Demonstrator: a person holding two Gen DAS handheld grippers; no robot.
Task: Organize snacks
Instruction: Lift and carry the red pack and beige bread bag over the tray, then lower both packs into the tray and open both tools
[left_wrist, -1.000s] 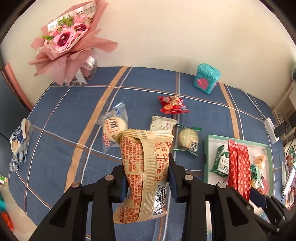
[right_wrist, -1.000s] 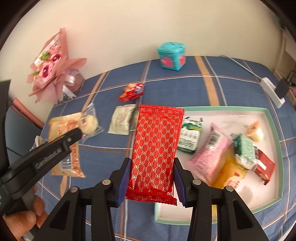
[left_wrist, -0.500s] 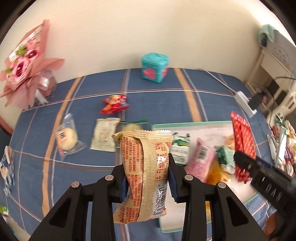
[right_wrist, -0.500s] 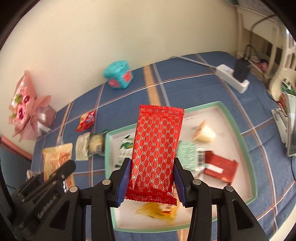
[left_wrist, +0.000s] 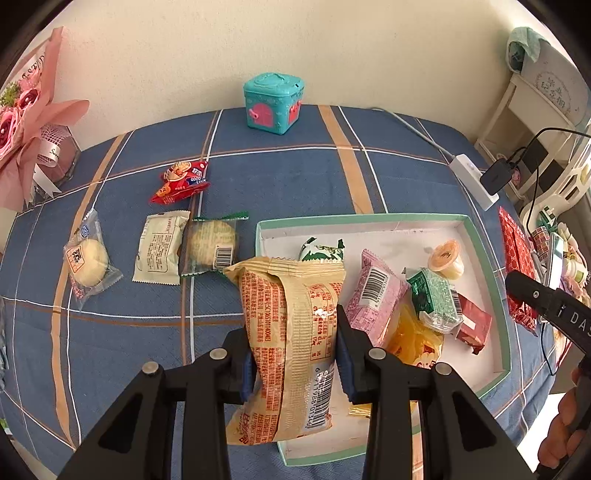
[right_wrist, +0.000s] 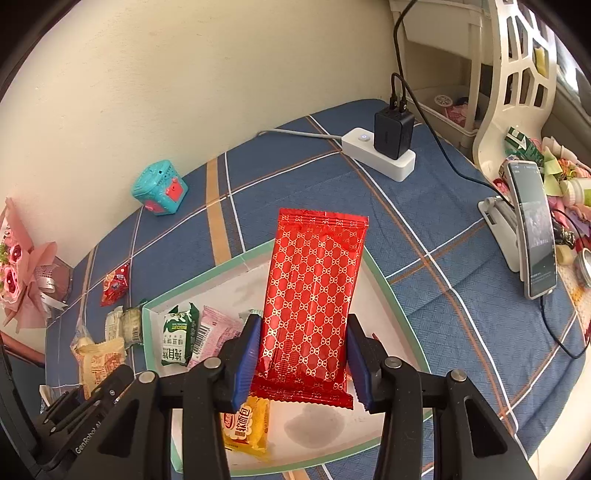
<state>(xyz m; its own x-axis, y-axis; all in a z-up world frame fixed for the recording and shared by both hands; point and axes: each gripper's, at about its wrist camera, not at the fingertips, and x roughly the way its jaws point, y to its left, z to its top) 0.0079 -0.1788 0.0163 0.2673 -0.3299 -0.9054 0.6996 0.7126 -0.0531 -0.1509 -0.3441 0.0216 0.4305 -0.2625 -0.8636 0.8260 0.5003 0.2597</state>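
My left gripper (left_wrist: 293, 354) is shut on a tan snack bag (left_wrist: 291, 332) and holds it above the near left corner of a green-rimmed white tray (left_wrist: 480, 236). My right gripper (right_wrist: 301, 354) is shut on a red patterned packet (right_wrist: 314, 295), held above the same tray (right_wrist: 391, 295); the packet also shows in the left wrist view (left_wrist: 517, 258). The tray holds several snacks, among them a pink pack (left_wrist: 373, 291) and a green biscuit pack (right_wrist: 177, 338). Loose on the blue cloth left of the tray lie a red packet (left_wrist: 181, 181), a white packet (left_wrist: 160, 249), a round cake (left_wrist: 212, 245) and a bun (left_wrist: 86, 258).
A teal toy box (left_wrist: 273, 101) stands by the wall. A pink bouquet (left_wrist: 22, 122) lies at the far left. A white power strip with a black charger (right_wrist: 384, 147) and a phone on a stand (right_wrist: 532, 229) sit to the right. White furniture (right_wrist: 509, 85) lines the bed's right side.
Both grippers have swung right, from the loose snacks to over the tray, each still holding its packet. The right gripper now looks toward the tray's far right side.
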